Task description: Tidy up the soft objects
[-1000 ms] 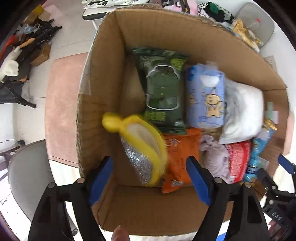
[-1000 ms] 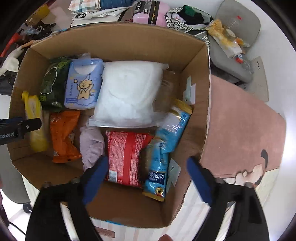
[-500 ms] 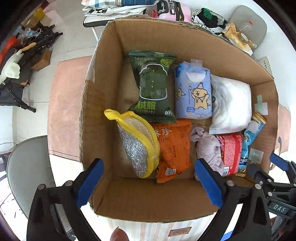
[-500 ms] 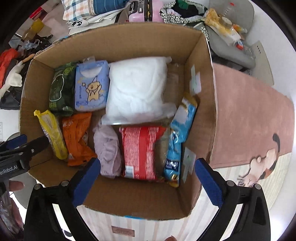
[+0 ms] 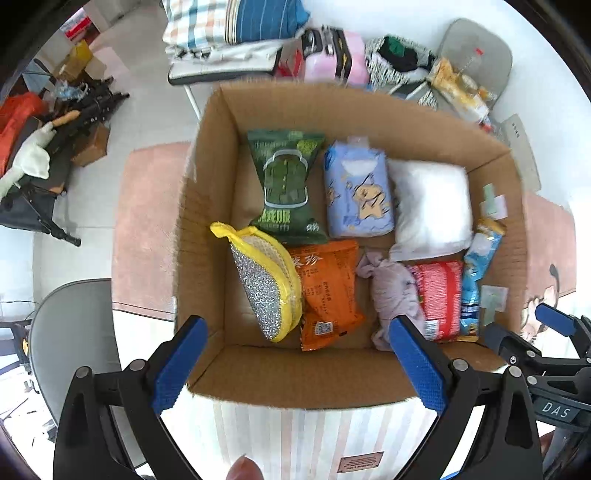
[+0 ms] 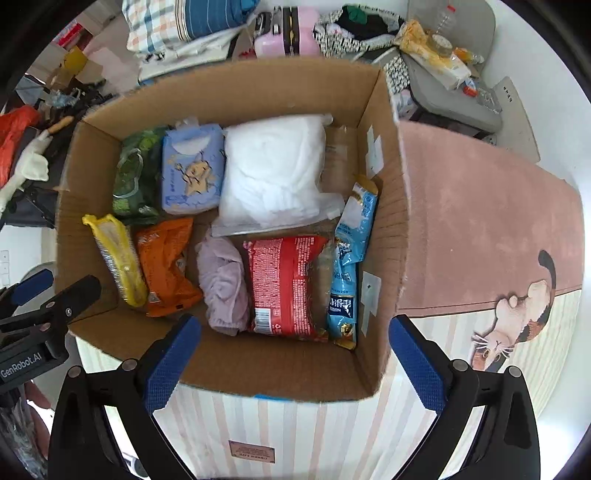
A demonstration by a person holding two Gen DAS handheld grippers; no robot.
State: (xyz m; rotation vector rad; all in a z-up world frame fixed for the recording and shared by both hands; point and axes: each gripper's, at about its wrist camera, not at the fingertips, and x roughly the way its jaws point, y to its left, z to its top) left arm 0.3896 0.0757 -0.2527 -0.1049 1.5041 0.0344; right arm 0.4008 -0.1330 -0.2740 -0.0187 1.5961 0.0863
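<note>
An open cardboard box (image 5: 207, 229) (image 6: 384, 221) stands on a striped and pink mat. In it lie a yellow-edged silver scrubber pack (image 5: 264, 284) (image 6: 118, 258), an orange packet (image 5: 327, 291), a green packet (image 5: 286, 184), a blue tissue pack (image 5: 356, 192), a white bag (image 5: 430, 206) (image 6: 275, 173), a lilac cloth (image 5: 393, 291) (image 6: 223, 280), a red packet (image 6: 284, 284) and a light blue packet (image 6: 351, 258). My left gripper (image 5: 295, 365) is open and empty above the box's near edge. My right gripper (image 6: 291, 363) is open and empty there too.
A grey chair (image 5: 74, 332) stands left of the box. Folded bedding (image 5: 232, 26), a pink case (image 6: 288, 33) and clutter lie beyond it. A grey cushion (image 6: 450, 96) with packets sits at back right. The pink cat mat (image 6: 480, 229) spreads to the right.
Both grippers have pulled back and up from the box, so more of it shows. The yellow scrubber pack, blurred a second ago, now rests in the box's left side.
</note>
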